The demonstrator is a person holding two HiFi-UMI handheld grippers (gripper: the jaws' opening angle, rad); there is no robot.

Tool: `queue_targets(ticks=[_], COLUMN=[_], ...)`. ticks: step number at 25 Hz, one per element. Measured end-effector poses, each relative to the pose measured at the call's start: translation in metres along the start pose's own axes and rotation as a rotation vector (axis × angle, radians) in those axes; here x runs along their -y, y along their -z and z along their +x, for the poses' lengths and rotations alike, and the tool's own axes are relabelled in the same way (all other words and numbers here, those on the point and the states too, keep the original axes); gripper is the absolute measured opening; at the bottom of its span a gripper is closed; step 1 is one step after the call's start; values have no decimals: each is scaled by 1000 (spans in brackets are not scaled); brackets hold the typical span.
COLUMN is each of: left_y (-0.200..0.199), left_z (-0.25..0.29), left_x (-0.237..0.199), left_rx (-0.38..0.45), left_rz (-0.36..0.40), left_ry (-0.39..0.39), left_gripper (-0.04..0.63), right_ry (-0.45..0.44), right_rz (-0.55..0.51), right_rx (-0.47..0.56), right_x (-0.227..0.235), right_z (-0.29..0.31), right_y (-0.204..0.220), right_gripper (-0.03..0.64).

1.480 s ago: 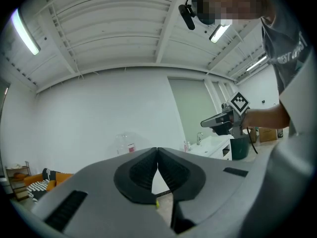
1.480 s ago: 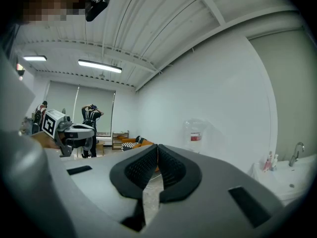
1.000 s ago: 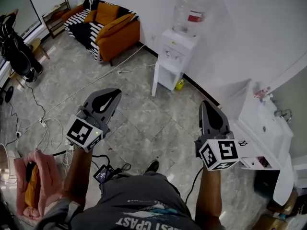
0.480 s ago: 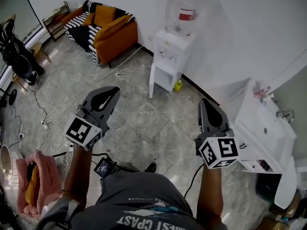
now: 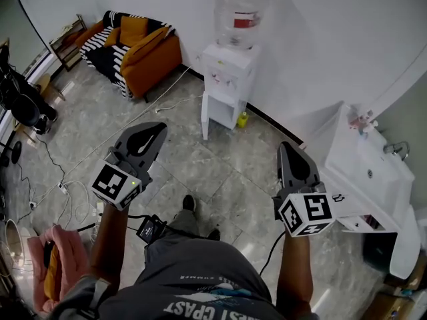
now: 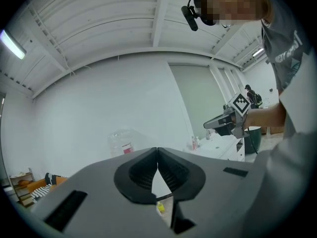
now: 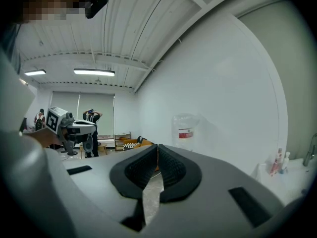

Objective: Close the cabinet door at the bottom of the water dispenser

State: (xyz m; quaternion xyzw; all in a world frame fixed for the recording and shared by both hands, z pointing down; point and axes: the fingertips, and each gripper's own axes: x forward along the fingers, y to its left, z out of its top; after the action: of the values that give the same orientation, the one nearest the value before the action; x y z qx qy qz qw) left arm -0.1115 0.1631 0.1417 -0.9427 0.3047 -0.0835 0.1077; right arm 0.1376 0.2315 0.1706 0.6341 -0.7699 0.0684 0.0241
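Observation:
The white water dispenser [image 5: 225, 79] stands against the far wall with a clear bottle [image 5: 235, 11] on top. Its bottom cabinet door [image 5: 204, 116] hangs swung out to the left, showing the open compartment, and a small yellow thing [image 5: 243, 119] lies on the floor beside it. My left gripper [image 5: 157, 129] and right gripper [image 5: 288, 151] are held out level over the tiled floor, well short of the dispenser. Both are shut and empty. The left gripper view has its jaws [image 6: 157, 155] closed below the faint bottle [image 6: 124, 146]; the right gripper view shows closed jaws [image 7: 157, 152] and the bottle [image 7: 185, 128].
An orange and striped sofa [image 5: 133, 51] sits at the back left. Cables [image 5: 63, 179] trail over the floor on the left. A white sink counter [image 5: 368, 172] stands at the right, a pink cloth [image 5: 59, 265] at bottom left. A person [image 7: 92, 128] stands far back.
The person has walked toward the dispenser, which now sits lower and further left in the head view. Both grippers travelled along, still shut.

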Motion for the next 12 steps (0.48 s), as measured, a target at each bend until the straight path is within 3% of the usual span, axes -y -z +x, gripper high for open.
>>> queue_targets(ticks=[12], left_y=[27], left_z=[89], left_x=[-61], left_rx=[77], left_rz=[-43], left_ry=[137], left_gripper=[17], right_ry=[157], right_rz=[-11], right_rx=[4], right_x=[28], right_z=[54], right_y=[-4], right_gripper=[28])
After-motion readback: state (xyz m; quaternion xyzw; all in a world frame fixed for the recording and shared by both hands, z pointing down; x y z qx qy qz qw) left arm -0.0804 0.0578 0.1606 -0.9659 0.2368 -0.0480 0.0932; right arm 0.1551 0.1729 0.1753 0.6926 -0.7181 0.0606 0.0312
